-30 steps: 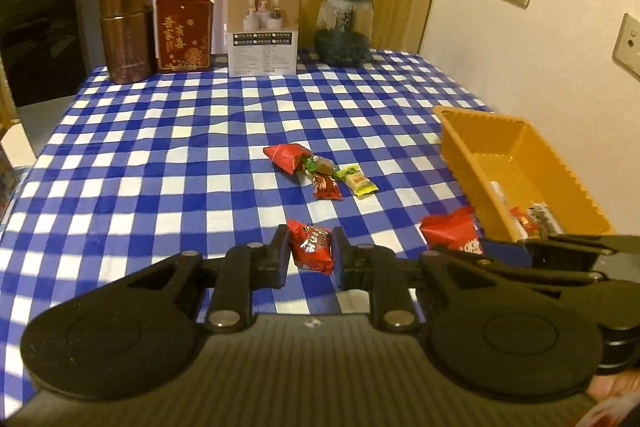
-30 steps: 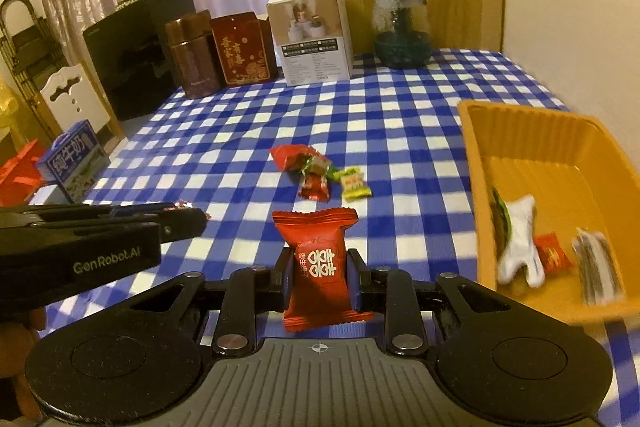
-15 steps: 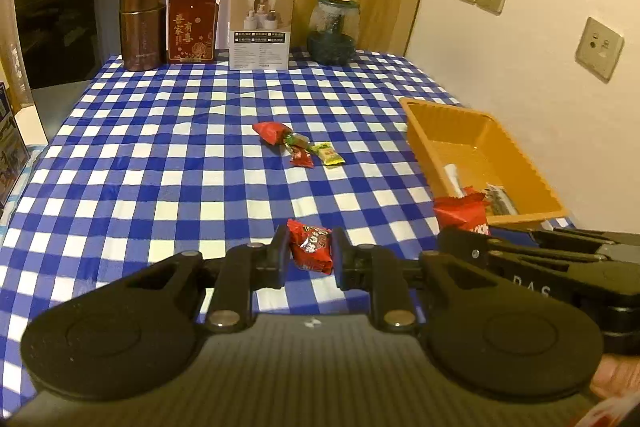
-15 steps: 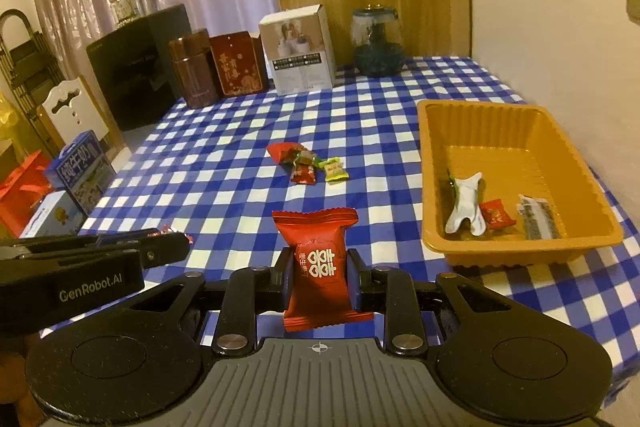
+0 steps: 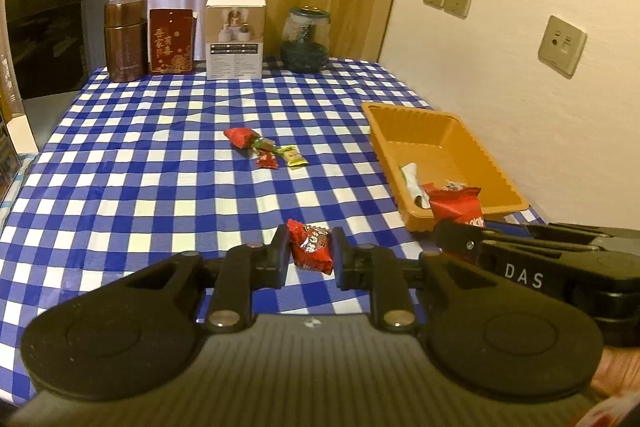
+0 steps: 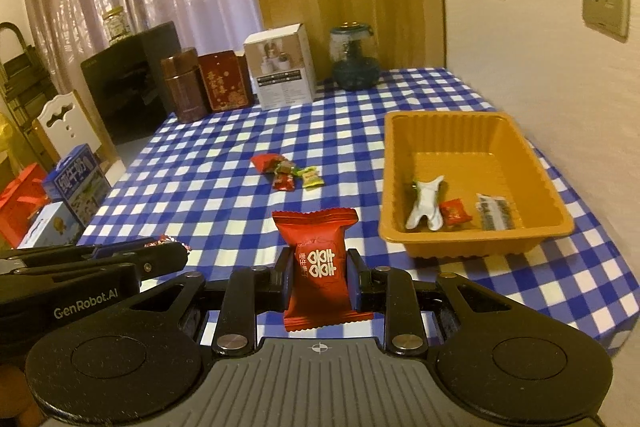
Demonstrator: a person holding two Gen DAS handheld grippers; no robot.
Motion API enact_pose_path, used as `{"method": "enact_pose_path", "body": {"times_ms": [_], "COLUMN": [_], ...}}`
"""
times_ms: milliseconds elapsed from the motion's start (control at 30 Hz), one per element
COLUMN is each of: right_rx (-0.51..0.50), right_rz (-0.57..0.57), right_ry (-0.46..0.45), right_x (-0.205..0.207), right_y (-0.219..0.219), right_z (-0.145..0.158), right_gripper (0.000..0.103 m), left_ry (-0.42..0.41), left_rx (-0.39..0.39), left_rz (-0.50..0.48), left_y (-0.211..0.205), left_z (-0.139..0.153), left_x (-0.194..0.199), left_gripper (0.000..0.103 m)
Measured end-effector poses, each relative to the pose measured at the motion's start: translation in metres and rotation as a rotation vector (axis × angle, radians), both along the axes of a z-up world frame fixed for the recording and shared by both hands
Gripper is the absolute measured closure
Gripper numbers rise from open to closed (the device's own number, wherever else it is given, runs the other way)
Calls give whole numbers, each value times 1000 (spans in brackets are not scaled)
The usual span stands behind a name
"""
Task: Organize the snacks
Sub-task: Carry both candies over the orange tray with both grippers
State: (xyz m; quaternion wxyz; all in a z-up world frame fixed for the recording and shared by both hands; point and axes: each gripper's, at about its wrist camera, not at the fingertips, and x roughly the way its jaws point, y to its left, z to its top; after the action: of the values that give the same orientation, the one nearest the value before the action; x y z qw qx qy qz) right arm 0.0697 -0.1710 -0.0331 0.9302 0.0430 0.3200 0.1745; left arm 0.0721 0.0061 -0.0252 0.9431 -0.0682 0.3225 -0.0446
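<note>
My left gripper (image 5: 310, 251) is shut on a small red candy (image 5: 311, 246), held above the near edge of the checked table. My right gripper (image 6: 318, 269) is shut on a larger red snack packet (image 6: 319, 261) with white characters; that packet (image 5: 458, 207) also shows at the right of the left wrist view. An orange tray (image 6: 474, 241) on the right side of the table holds a white wrapper (image 6: 426, 202), a small red candy (image 6: 454, 212) and a striped packet (image 6: 495, 211). A cluster of loose candies (image 6: 286, 169) lies mid-table, also in the left wrist view as candies (image 5: 266, 149).
At the table's far edge stand a brown tin (image 5: 125, 39), a red box (image 5: 172, 41), a white box (image 5: 235, 38) and a glass jar (image 5: 305, 39). A wall with sockets runs along the right. Boxes (image 6: 74, 183) and a white chair sit left of the table.
Both grippers have drawn back and risen with their snacks still held, so the table, the tray and the candy cluster look smaller and farther away.
</note>
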Motion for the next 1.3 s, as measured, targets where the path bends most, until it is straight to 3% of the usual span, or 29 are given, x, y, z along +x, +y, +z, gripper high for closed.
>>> {"method": "enact_pose_path", "body": {"times_ms": [733, 1300], "right_rx": [-21, -22], "right_rz": [-161, -211], "right_ry": [-11, -26], "right_x": [4, 56], "right_y": [-76, -121], "right_z": [7, 10], "right_gripper": [76, 76], "left_ry": [-5, -12], "left_rx": [-26, -41], "left_rz": [-129, -198], "left_y": [-60, -107], "left_z": [7, 9], "left_x": [24, 81], "left_gripper": [84, 84]}}
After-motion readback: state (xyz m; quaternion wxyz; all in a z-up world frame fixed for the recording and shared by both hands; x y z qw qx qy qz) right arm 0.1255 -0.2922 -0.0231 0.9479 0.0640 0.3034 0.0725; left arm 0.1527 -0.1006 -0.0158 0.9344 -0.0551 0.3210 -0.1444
